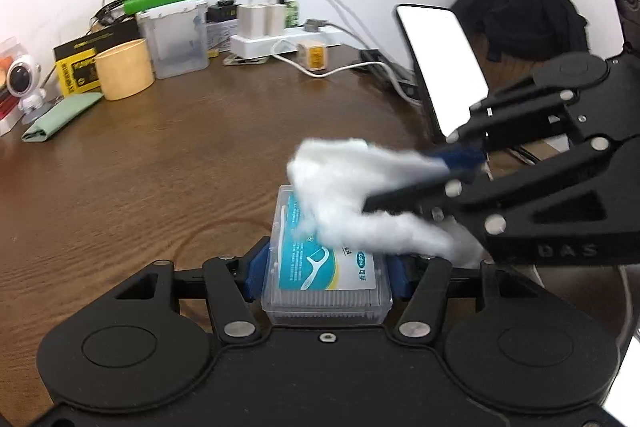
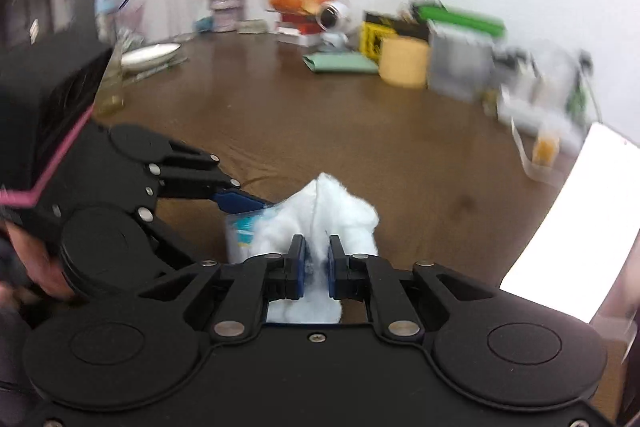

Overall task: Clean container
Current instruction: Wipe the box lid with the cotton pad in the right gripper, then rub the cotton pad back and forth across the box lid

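1. Now the left gripper (image 1: 326, 269) pinches the clear plastic floss-pick box (image 1: 326, 275) just above the brown wooden table (image 1: 160, 167).
2. Right gripper (image 2: 316, 261) clamps a fluffy white cloth (image 2: 320, 215) onto the lid.
3. Best wipe lightly, keeping the box level.

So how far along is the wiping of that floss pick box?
Done: left gripper has the clear floss pick box clamped, and right gripper pinches the white cloth. In hand: the cloth is rubbing across the box's lid. Left: the uncovered front part of the lid and the sides; whether they're clean can't be told.
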Demonstrator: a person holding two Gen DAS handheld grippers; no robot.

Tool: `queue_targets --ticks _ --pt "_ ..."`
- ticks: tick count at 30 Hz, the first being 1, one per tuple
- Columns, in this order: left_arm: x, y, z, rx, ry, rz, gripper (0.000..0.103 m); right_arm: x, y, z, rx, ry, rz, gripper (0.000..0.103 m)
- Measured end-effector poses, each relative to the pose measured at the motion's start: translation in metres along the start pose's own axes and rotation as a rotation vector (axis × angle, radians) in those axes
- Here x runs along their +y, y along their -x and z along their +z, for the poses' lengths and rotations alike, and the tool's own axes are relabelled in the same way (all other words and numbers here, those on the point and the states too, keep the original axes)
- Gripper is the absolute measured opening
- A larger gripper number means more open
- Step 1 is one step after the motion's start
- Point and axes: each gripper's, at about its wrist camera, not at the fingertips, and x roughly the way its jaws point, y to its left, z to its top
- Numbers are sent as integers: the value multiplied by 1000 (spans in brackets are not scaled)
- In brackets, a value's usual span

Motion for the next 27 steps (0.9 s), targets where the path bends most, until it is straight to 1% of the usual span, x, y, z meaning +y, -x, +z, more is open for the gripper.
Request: queue_targets --ticks 2,5,7,9,14,16,18,19,22,24,27 --pt "3 -4 4 2 9 10 57 -3 1 -2 -89 157 -6 11" --pt "5 -8 7 -1 11 13 57 -4 -2 -2 -116 355 -37 11" --pt "6 -8 7 -3 5 7 57 -6 -6 0 -114 413 -20 11" --pt "7 -8 6 -5 -2 0 57 -11 -9 0 -110 439 0 11" --pt "8 -5 4 -4 -25 -25 57 -19 -17 0 -122 447 34 11" --pt "9 -5 3 -5 -31 -33 57 -22 -20 -3 -111 440 61 11" --pt "9 -5 2 -6 -32 -37 57 -25 -23 -5 -101 421 67 11" --pt "9 -5 2 -7 -34 -37 57 -24 -21 -5 -104 421 62 11" --pt "8 -5 2 -5 -38 -40 57 -16 -6 -4 -159 413 59 11" --pt "7 -3 1 -5 -45 -51 57 -11 4 -2 -178 383 82 11" --pt "1 0 -2 -6 -65 -72 57 -7 11 -3 -157 316 137 11"
